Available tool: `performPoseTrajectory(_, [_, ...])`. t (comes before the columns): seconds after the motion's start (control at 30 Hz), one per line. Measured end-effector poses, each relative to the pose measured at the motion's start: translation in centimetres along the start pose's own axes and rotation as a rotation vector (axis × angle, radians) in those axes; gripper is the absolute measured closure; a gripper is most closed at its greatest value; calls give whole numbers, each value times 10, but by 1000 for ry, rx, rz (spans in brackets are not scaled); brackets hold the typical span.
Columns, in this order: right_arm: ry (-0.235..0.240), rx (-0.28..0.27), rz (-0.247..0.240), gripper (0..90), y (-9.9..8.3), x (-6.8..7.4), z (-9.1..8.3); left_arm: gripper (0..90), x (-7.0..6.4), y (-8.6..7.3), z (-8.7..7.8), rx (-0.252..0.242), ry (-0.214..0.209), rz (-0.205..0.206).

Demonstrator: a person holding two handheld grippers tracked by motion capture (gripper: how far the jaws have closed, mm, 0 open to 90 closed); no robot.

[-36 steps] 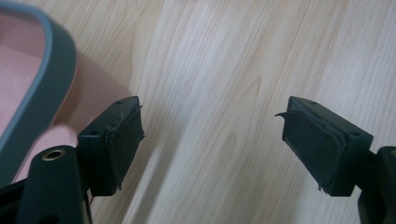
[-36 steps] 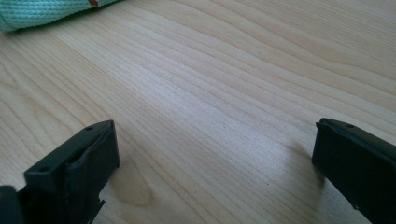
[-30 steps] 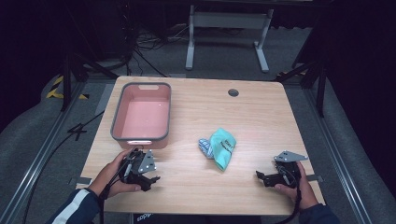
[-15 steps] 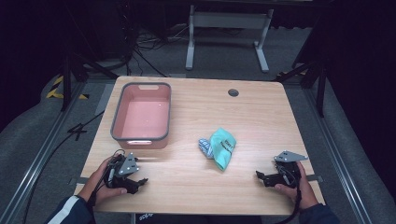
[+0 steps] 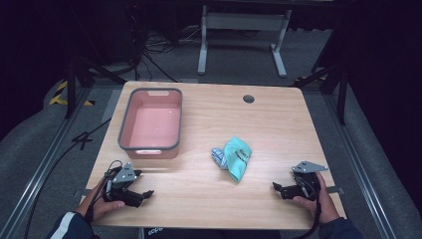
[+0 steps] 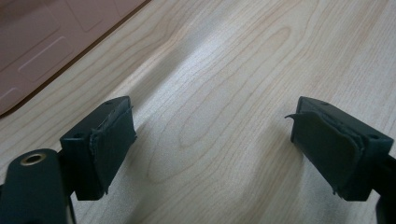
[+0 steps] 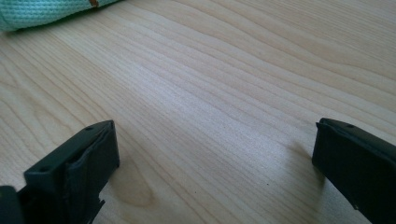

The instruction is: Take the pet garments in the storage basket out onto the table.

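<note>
At the near table edge we rest the left gripper [image 5: 144, 194] and right gripper [image 5: 276, 187], jaws spread wide, empty, low over bare wood. Beyond, between them, lies the crumpled mint-green cloth pouch [image 5: 237, 158], presumably awaiting transfer into the farther pink plastic tub [image 5: 151, 124].

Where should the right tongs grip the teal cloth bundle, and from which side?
Probably the narrow near tail of the teal cloth bundle, from the person's side: it tapers toward the open right tongs, while a patterned piece lies against its left edge.

Overhead view; two low tabletop [image 5: 209, 189] close-ups
</note>
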State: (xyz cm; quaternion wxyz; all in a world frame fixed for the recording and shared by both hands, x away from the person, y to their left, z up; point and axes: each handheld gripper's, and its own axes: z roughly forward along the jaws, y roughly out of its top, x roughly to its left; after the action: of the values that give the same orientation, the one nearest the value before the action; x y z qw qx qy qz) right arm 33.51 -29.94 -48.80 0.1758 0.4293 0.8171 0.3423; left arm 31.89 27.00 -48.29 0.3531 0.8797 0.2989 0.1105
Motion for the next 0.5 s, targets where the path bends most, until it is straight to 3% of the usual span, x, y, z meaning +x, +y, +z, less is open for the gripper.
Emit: performPoseTrajectory(0.5, [-1, 0, 1, 8, 0, 0, 0, 129, 1, 0, 0, 1, -5, 1])
